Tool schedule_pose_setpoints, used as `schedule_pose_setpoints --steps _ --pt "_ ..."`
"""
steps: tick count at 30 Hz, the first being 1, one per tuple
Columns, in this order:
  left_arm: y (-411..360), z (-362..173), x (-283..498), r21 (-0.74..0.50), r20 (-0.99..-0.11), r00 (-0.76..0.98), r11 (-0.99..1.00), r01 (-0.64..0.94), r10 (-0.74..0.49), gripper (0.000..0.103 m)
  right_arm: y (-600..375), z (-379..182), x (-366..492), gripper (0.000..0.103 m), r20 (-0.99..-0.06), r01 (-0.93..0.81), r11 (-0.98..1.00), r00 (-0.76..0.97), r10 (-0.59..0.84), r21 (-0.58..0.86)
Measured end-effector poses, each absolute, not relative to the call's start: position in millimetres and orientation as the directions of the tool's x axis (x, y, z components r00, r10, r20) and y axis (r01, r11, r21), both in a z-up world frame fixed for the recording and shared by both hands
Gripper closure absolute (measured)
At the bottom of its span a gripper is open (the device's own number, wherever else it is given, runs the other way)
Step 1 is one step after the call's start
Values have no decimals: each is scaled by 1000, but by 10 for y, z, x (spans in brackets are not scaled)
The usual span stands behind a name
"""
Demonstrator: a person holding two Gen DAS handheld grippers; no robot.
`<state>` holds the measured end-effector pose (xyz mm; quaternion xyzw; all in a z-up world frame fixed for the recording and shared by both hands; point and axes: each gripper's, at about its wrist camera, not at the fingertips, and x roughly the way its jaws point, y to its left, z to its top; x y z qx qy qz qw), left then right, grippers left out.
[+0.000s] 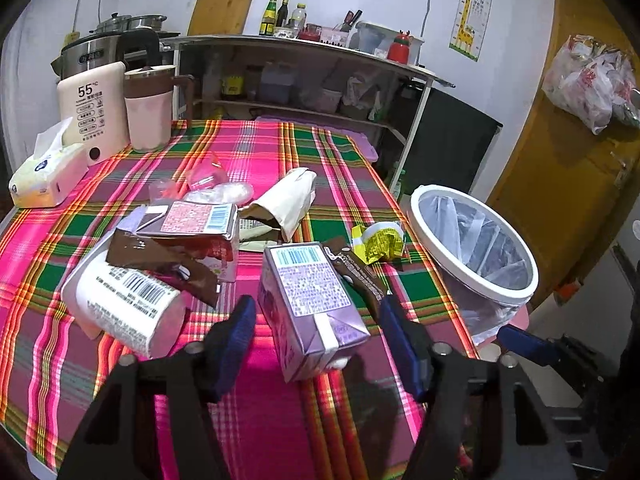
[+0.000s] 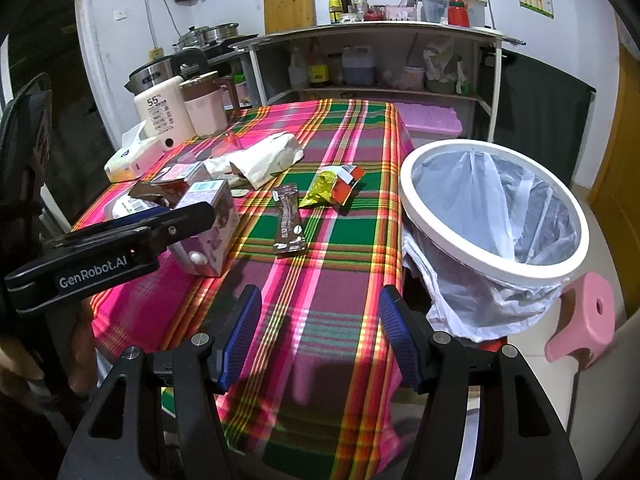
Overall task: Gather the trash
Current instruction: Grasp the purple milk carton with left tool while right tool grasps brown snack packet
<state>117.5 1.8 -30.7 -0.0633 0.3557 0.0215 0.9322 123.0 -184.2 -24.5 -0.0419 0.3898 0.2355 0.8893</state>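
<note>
In the left wrist view, going left to right: a tissue pack (image 1: 46,174) sits at the upper left on the plaid table (image 1: 40,360), with a white "55" appliance (image 1: 94,114) and a pink jug (image 1: 150,110) behind it. Lower left lies a white cup (image 1: 120,300) on its side, under a brown wrapper (image 1: 160,258) and a flattened carton (image 1: 192,220). At centre a purple juice box (image 1: 312,304) lies with its long axis running away from the camera, tilted a little toward the upper left. The left gripper (image 1: 318,340) is spread wide, one blue pad on either side of the box's near end, neither pad visibly touching it. Just right of the box is a dark wrapper (image 1: 356,272), then a yellow crumpled wrapper (image 1: 378,242). At right, off the table edge, stands the lined trash bin (image 1: 516,286).

In the right wrist view the left gripper (image 2: 188,216) comes in from the left frame edge, over the juice box (image 2: 212,228). The right gripper (image 2: 320,336) is also wide and empty, above bare cloth at lower centre, with the dark wrapper (image 2: 289,220) straight ahead and the bin (image 2: 492,256) near on the right.

The left gripper is plainly the nearer one to the box; closing across the box's short width looks like the coming move, then a carry rightward to the bin.
</note>
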Motion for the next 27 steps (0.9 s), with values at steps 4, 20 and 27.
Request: schedule_pose_setpoints --steps 4,20,27 --pt "43 -368 1183 -100 -689 724 991 -91 -3 58 -1807 -264 1333 41 -717 -449 886 581 385 112" --pt "203 -371 1037 -110 -685 729 991 -71 -24 64 -1354 -377 1815 55 -745 -514 852 527 410 105" --pt "250 -370 1026 -120 -680 732 990 -78 -25 64 -1149 -515 1969 67 -782 -542 836 485 392 83"
